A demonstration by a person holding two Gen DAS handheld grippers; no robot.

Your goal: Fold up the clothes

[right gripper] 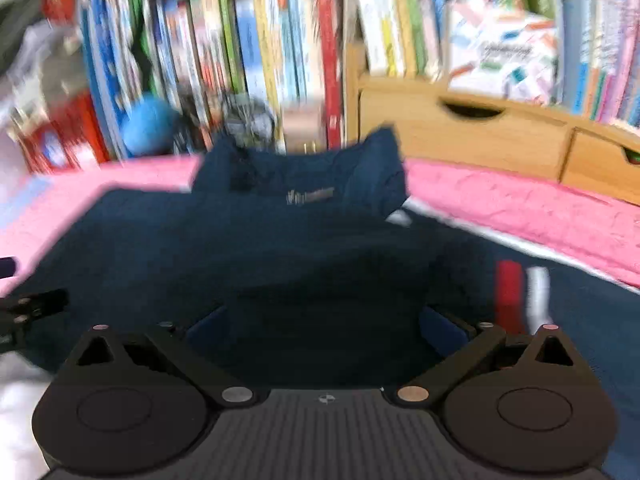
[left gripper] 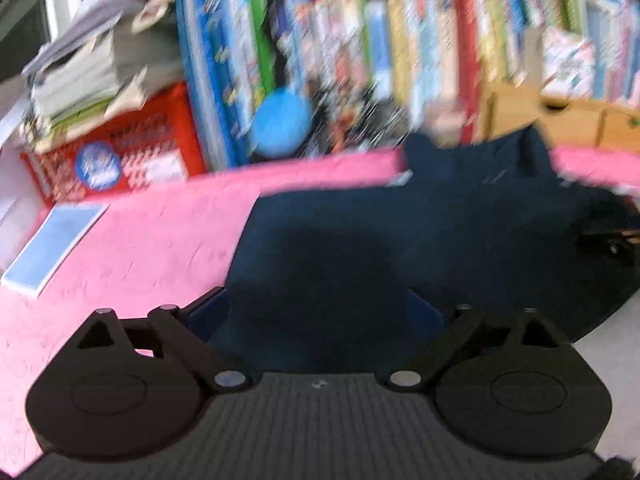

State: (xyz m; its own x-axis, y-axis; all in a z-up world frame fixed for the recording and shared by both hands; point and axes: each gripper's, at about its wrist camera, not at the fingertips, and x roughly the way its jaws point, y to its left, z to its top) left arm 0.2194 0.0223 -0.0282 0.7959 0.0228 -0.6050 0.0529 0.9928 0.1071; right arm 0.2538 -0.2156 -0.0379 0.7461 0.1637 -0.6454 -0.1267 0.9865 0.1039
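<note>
A dark navy garment (left gripper: 400, 240) lies spread on a pink table cover (left gripper: 140, 248). Its collar end (right gripper: 304, 176) points toward the books, and a red and white stripe (right gripper: 520, 296) shows on its right side. My left gripper (left gripper: 316, 312) hovers over the garment's near left part, jaws wide apart, blue pads (left gripper: 204, 314) not pressing on cloth. My right gripper (right gripper: 326, 326) stands open over the garment's middle, nothing pinched between its pads (right gripper: 444, 330). Each gripper shows at the edge of the other's view: the right gripper (left gripper: 616, 240) and the left gripper (right gripper: 24, 312). Both views are blurred.
A crowded bookshelf (right gripper: 280, 60) runs behind the table. A wooden drawer box (right gripper: 460, 132), a red box (left gripper: 132, 152) under stacked papers and a blue ball (left gripper: 280, 120) stand at the back. A blue card (left gripper: 56, 248) lies on the pink cover at left.
</note>
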